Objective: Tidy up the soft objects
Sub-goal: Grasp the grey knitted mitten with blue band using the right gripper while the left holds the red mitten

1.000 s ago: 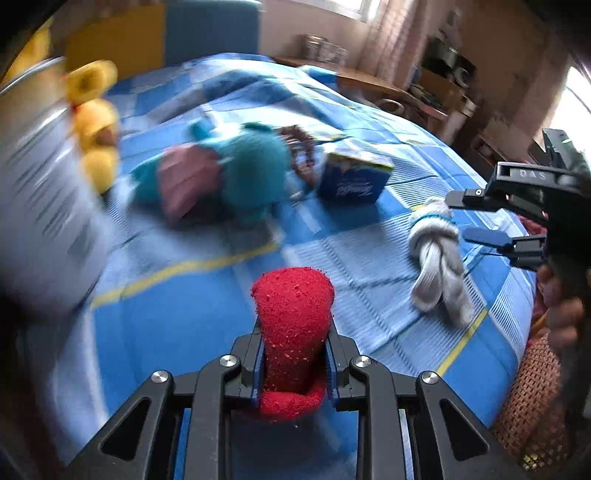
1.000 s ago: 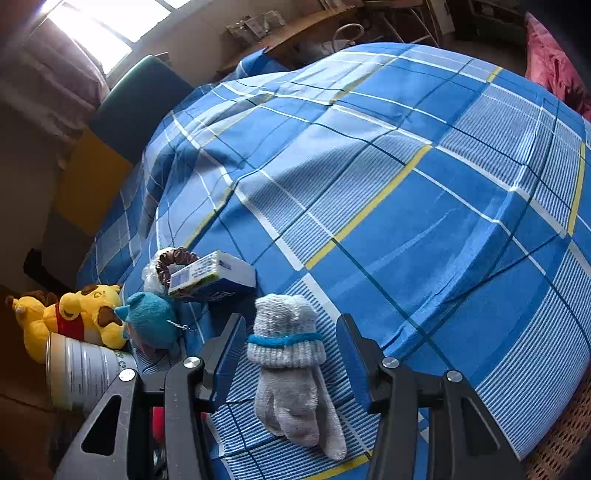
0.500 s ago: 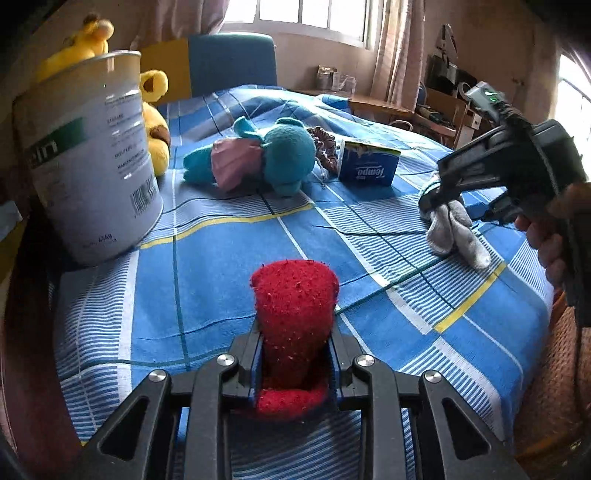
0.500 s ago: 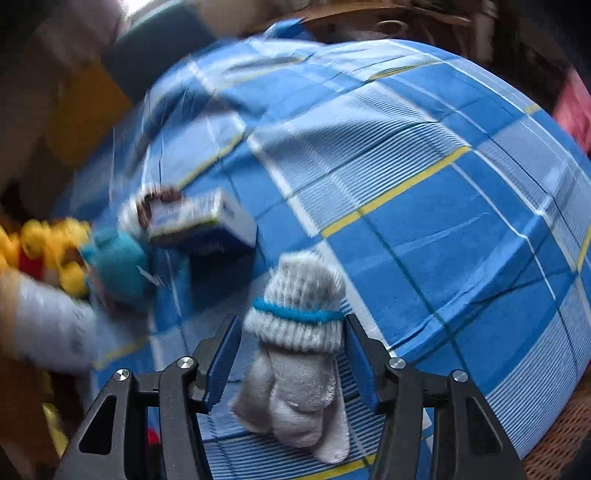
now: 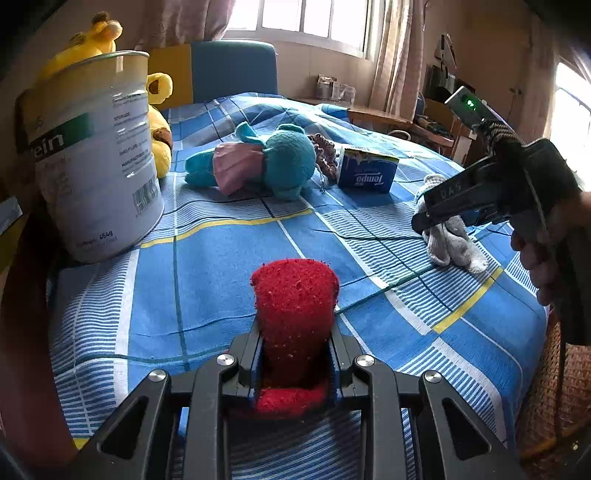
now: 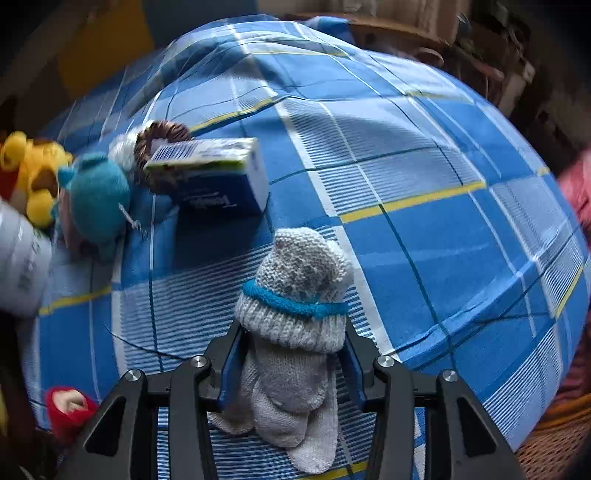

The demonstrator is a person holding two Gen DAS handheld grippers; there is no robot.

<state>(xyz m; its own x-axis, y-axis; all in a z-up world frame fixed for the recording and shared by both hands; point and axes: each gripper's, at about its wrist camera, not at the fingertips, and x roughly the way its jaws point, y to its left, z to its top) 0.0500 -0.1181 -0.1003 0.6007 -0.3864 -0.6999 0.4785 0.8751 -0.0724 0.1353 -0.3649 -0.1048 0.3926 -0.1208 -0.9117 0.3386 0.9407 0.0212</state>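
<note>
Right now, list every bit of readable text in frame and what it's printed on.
"tempo": blue tissue pack, printed upside down.
"ein": end of a word on the green band of the tin can.
"454g": near the tin can's base.
"STORAGE": heading on the tin can; small print beneath and barcode unreadable.
"UAS": embossed on the right gripper body.

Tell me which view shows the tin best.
The left wrist view: the tin stands upright and sharp, label and barcode readable, beside the yellow plush. The right wrist view catches only a blurred sliver at its left edge.

place: home bedroom
evidence: bed under blue plaid cover (image 5: 229, 280), plush toys (image 5: 273, 162), curtained windows (image 5: 306, 18), cluttered desk (image 5: 391, 118)
</note>
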